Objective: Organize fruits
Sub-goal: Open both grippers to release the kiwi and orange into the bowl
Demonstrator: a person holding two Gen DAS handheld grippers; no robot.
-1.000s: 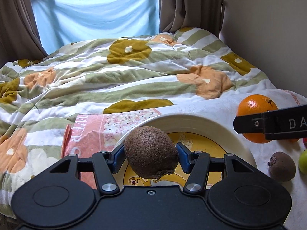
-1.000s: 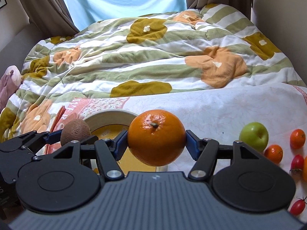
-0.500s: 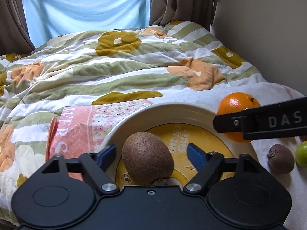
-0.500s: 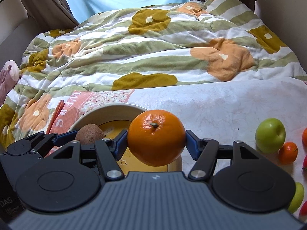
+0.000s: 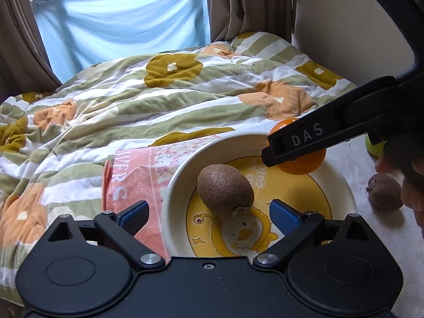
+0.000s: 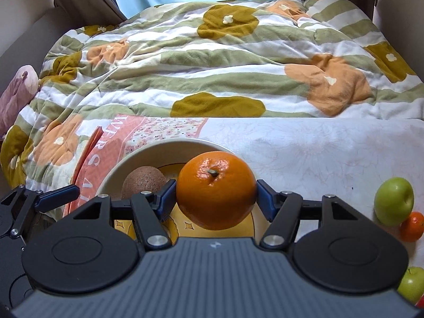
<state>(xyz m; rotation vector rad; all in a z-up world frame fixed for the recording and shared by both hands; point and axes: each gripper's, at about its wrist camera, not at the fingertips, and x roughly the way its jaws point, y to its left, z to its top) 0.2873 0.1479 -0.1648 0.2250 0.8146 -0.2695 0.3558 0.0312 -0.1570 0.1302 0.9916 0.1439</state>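
Holding left tongs [image 5: 209, 213] spread wide, gripping nothing, just behind a kiwi [image 5: 225, 190] lying free on the yellow middle of the plate [image 5: 175, 185]. Clamping an orange [image 6: 216, 188] squarely in right tongs [image 6: 216, 196], hovering over the plate's right side, not yet setting it down.

Risking a bounce or a roll if letting go from this height: into the kiwi, or out over the low rim. Risking a tip as well, with the plate seemingly sitting partly on a pink book [image 5: 132, 175] and partly on soft bedding, so probably rocking under an off-centre load. Crowding both tongs over one plate, inviting a knock between them or against the kiwi.

Leaving more fruit on the right, outside the plate: a second kiwi [image 5: 384, 190], an apple [image 6: 394, 201] touching a mandarin [image 6: 412, 226].

Working on a bed, not a worktop: a white sheet [image 6: 318, 153] up front, a rumpled striped duvet [image 5: 159, 100] with flower patches behind, yielding and uneven, likely letting round fruit wander. Framing it all, brown curtains [image 5: 16, 39] at both sides, a blue cloth [image 5: 119, 26] across the window, and a bare wall [image 5: 344, 26] on the right.
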